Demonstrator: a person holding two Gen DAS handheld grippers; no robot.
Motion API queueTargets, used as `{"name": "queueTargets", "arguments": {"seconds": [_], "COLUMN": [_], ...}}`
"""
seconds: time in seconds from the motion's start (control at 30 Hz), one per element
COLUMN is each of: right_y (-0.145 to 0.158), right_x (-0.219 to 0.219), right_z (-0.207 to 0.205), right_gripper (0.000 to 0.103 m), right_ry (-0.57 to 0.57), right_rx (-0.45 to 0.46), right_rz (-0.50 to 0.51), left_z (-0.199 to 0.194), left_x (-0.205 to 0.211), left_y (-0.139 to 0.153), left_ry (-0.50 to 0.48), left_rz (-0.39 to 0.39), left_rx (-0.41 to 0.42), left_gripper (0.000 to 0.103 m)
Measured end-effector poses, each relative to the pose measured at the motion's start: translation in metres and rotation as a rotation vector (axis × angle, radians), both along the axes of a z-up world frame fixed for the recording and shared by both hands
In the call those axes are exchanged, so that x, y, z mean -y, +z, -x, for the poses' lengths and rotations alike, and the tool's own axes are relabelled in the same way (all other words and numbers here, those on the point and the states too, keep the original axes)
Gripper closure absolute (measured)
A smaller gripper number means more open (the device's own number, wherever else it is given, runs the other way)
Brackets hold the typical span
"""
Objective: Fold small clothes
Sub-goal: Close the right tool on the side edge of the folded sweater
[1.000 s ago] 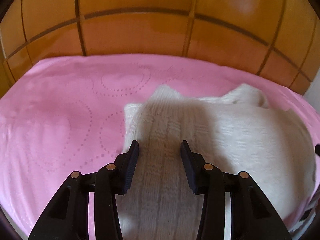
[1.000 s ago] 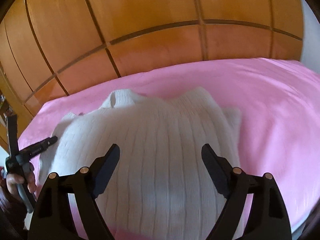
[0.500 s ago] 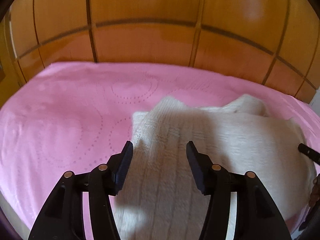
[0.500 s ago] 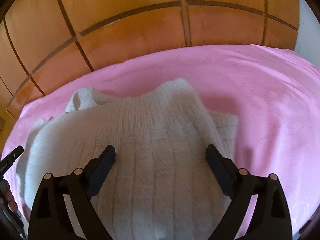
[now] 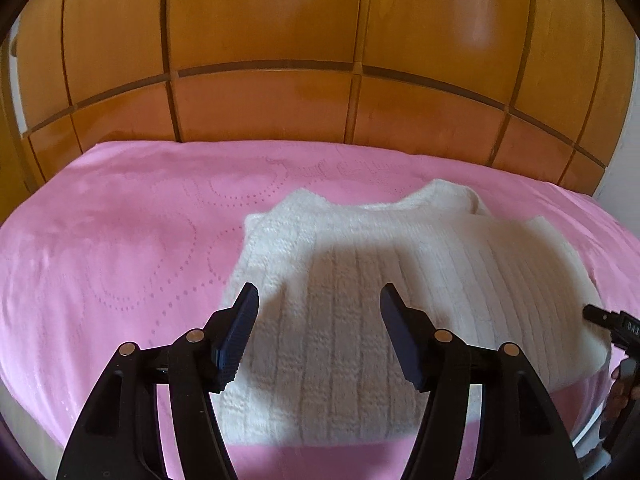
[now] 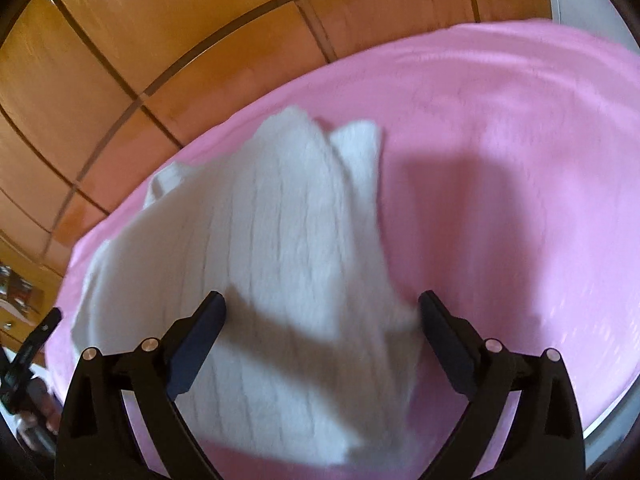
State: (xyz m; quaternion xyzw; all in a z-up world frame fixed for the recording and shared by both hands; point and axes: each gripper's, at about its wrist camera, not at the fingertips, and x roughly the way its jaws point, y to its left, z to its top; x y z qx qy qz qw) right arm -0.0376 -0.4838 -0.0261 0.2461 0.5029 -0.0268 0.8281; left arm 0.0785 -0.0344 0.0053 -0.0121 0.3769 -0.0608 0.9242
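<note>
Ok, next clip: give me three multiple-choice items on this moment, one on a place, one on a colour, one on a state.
1. Where does the white ribbed knitted sweater lie?
A. on the pink bed cover
B. on a wooden floor
C. in a basket

2. What colour is the panelled wall behind the bed?
A. grey
B. orange-brown wood
C. blue

3. How does the left gripper stand?
A. clamped on the sweater
B. jaws apart, holding nothing
C. gripping a hanger

Key: 1 A, the pink bed cover surrounds the sweater on all sides. 2 B, the orange-brown wooden panels fill the background. 3 B, its jaws are opening and the pads stand clear above the knit.
</note>
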Motion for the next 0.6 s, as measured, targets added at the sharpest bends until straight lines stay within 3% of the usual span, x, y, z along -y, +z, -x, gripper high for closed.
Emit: {"name": "queueTargets", "arguments": {"seconds": [0.2,0.27,0.33,0.4,0.47,0.6], "right_y": [0.001,0.000,-0.001,-0.001,-0.001,-0.003], "right_x": [-0.009,-0.009,-0.007,-0.007,-0.007,-0.006], "right_z": [0.015,0.016,0.017,0.018,0.016,0.017], "right_gripper": [0.021,0.029,0.047,0.054,0.053,0.043], "right_ry": [0.038,0.025,0.008,0.008,0.007,0.006], "right_rx": [0.006,0.003,0.001,-0.002,0.000,0.014], "right_rz": [-0.067,-0.060,-0.051,-0.038,-0.041,-0.068], "left_z": [0.005,0.006,0.007,0.007,0.006,0.005], "left_x": [0.008,0.012,0.018,0.022,0.026,0.033], "left_y": [-0.008,-0.010,-0.012,-0.015,-0.017,-0.020], "left_ry": [-0.022,-0.031,-0.042,-0.050,-0.059,-0.075], "left_rz": [0.000,0.001,-0.006,-0.016,-0.019,-0.024], "left_rx": [-0.019,-0.027,-0.030,-0.033,-0.041,-0.046], "left_gripper": [0.041,0.041,0.041,0.041,0.041,0.041]}}
